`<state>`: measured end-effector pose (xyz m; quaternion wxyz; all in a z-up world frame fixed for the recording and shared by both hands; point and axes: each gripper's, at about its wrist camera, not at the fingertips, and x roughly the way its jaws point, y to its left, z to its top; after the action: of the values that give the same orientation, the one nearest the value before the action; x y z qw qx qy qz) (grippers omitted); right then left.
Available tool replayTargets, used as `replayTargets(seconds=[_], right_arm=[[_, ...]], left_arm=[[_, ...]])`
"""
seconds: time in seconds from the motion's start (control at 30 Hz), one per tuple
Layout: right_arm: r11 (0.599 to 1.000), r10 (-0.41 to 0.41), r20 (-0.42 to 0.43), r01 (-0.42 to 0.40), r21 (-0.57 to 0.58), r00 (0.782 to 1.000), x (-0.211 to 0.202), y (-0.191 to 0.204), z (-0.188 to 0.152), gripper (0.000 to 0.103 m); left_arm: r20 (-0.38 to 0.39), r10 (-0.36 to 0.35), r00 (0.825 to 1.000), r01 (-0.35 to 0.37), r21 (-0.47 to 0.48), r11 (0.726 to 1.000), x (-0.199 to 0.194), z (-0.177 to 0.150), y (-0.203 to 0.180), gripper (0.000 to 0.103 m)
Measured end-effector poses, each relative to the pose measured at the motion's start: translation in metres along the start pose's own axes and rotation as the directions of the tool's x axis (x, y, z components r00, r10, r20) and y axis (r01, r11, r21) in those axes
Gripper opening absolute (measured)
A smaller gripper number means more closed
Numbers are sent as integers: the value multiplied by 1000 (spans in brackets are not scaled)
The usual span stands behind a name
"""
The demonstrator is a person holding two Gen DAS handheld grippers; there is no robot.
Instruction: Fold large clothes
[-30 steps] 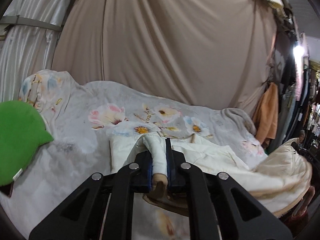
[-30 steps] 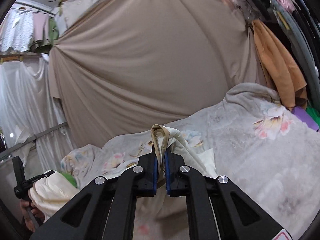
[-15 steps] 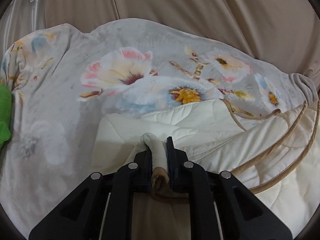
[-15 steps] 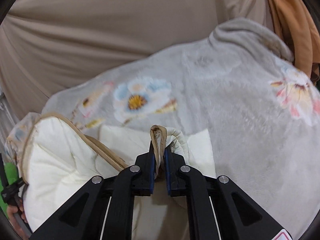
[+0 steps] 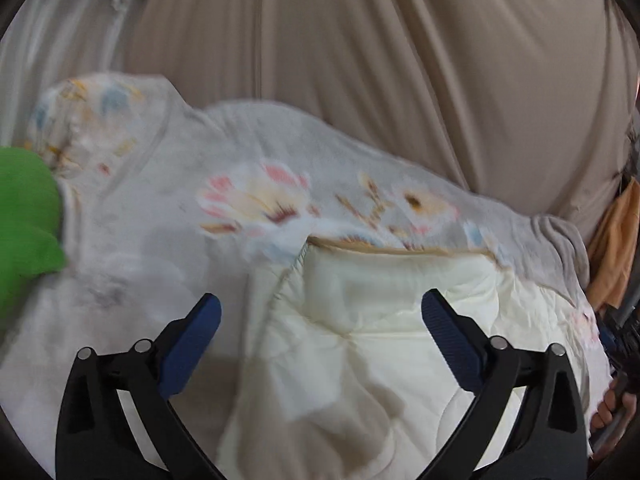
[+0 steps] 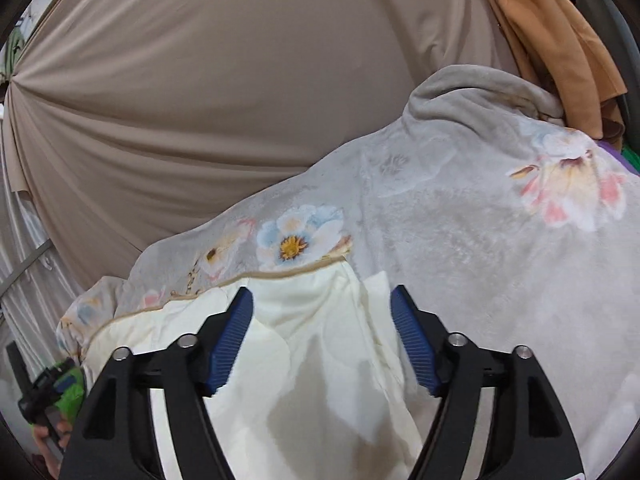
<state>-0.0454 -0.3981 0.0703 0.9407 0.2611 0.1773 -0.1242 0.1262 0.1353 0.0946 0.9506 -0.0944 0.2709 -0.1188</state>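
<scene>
Both the left gripper [image 5: 320,316] and right gripper [image 6: 322,312] gape empty above the cream quilted garment [image 5: 400,320], lying folded on the floral blanket [image 6: 480,240]; next, judge fresh edges to pinch

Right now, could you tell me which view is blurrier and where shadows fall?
Left wrist view: motion blur smears the floral blanket; the cream quilt shows a shadow near the bottom. Right wrist view: sharper, shadow on the quilt between the open right gripper fingers.
</scene>
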Motion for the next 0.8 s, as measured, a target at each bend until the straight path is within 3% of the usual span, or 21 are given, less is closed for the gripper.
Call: replayTargets(seconds=[0.07, 0.13, 0.23, 0.27, 0.3, 0.33, 0.37, 0.4, 0.43, 0.53, 0.6, 0.67, 0.73, 0.8], right_arm=[[1000, -5, -31, 6, 17, 1000, 1, -6, -11, 80], [999, -6, -88, 9, 37, 996, 9, -8, -21, 81], [1000, -18, -170, 16, -10, 985, 27, 0, -37, 81], [998, -52, -188, 44, -42, 981, 34, 5, -43, 75], [995, -82, -197, 68, -78, 977, 37, 10, -47, 50], [990, -109, -199, 88, -114, 974, 37, 16, -49, 36], [989, -97, -195, 73, -129, 976, 31, 21, -48, 14], [992, -70, -167, 51, -113, 983, 20, 24, -46, 10], [995, -39, -128, 27, -95, 991, 6, 25, -43, 10], [997, -6, -48, 2, -78, 999, -25, 23, -36, 8], [993, -73, -107, 62, -101, 992, -9, 16, -43, 8], [987, -141, -246, 116, -112, 959, 29, 2, -61, 9], [981, -171, -262, 140, -132, 950, 35, 3, -67, 9], [960, -241, -214, 200, -198, 947, 23, 16, -60, 18]], left_arm=[[-54, 30, 998, -28, 28, 999, 5, 1, 1, 98], [-158, -3, 987, 5, 10, 1000, 24, -7, 3, 98], [-291, -71, 954, 64, -33, 997, 53, -28, 2, 97], [-318, -46, 947, 38, -31, 999, 60, -35, 1, 93], [-335, -31, 942, 22, -32, 999, 65, -40, 2, 74], [-340, -34, 940, 18, -49, 999, 66, -43, 4, 62], [-328, -35, 944, 15, -64, 998, 62, -42, 5, 53], [-314, -35, 949, 16, -61, 998, 55, -39, 6, 30], [-304, -42, 952, 24, -65, 998, 48, -36, 8, 20], [-286, -55, 957, 41, -54, 998, 31, -30, 11, 17], [-314, -27, 949, 23, -16, 1000, 37, -37, 9, 17], [-345, -3, 939, 6, 5, 1000, 51, -48, 7, 17], [-324, 47, 945, -31, 53, 998, 52, -53, 1, 20], [-293, 93, 952, -74, 75, 994, 41, -49, -3, 25]])
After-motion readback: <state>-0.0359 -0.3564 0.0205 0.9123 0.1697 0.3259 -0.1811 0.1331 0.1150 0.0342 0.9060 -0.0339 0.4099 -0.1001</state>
